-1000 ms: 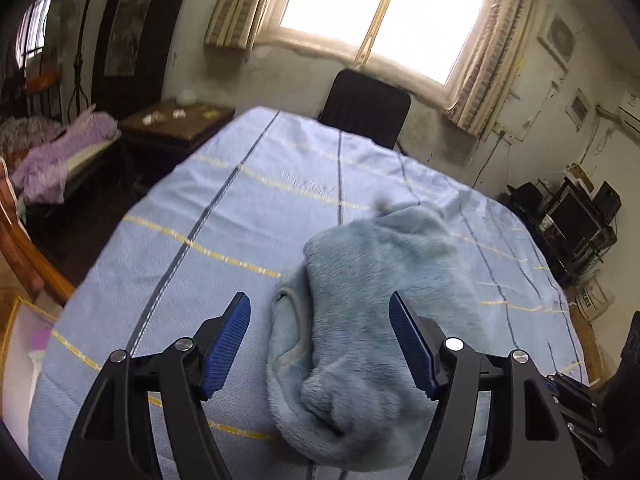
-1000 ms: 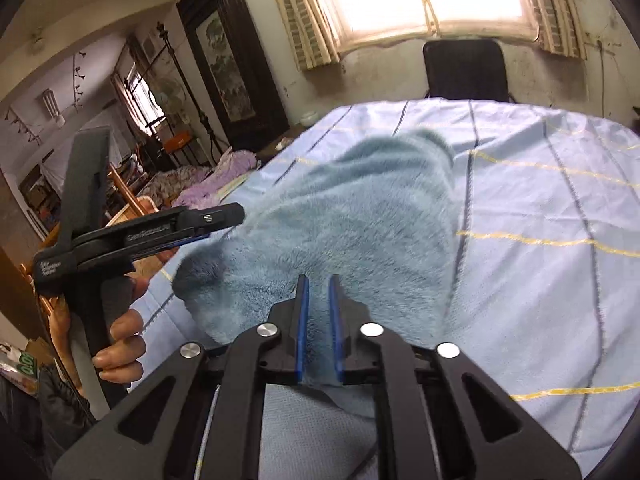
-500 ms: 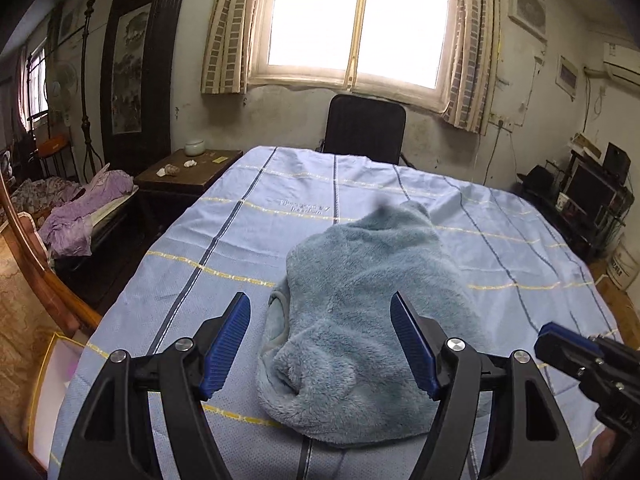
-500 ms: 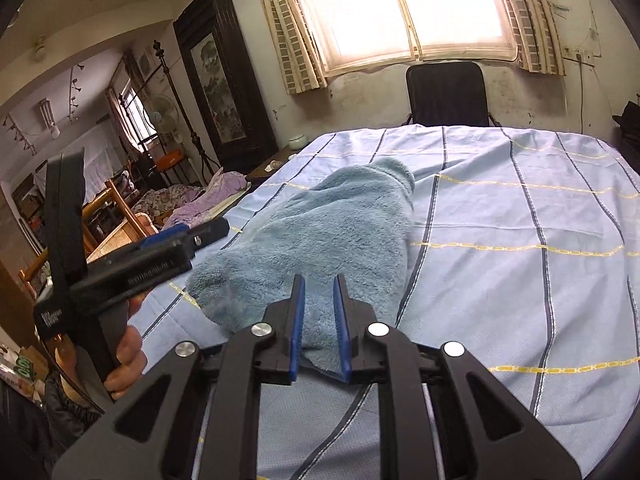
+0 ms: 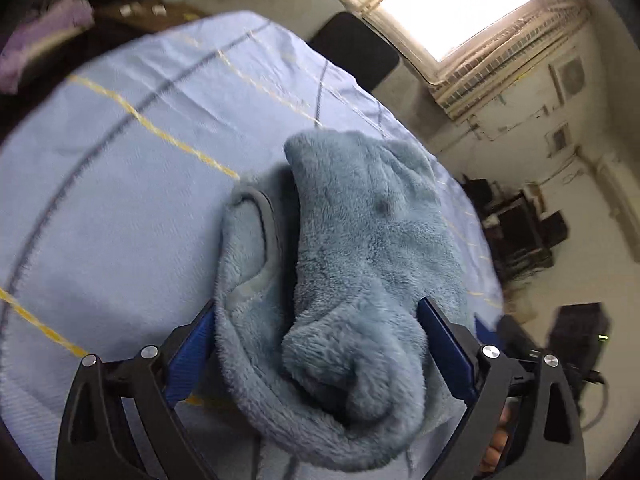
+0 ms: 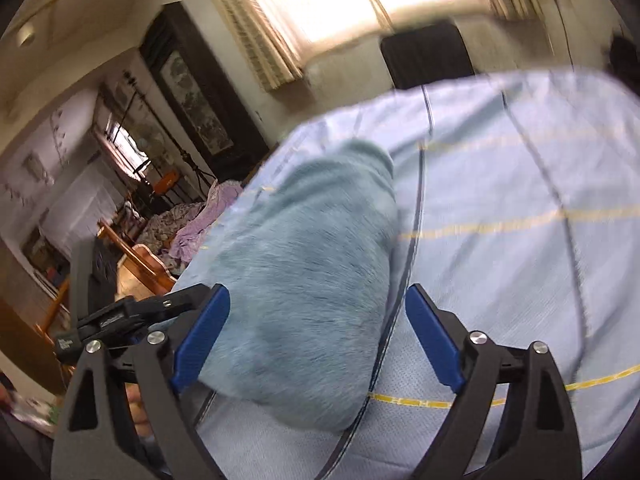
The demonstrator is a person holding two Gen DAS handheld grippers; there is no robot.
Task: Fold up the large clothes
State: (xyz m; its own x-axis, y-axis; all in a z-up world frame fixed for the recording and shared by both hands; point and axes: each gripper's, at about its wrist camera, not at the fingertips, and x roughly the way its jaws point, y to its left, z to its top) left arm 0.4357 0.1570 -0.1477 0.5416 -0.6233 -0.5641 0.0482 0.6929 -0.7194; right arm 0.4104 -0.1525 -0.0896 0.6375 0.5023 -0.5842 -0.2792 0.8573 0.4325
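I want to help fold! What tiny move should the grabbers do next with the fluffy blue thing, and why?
Probably close the left gripper on the near end of the fleece. Both grippers are open, the right gripper holds nothing, and the fleece lies bunched on the sheet with its near end already between the left fingers.

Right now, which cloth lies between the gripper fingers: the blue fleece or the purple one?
The blue fleece garment, bunched on the striped sheet. The purple cloth lies off the bed, far away.
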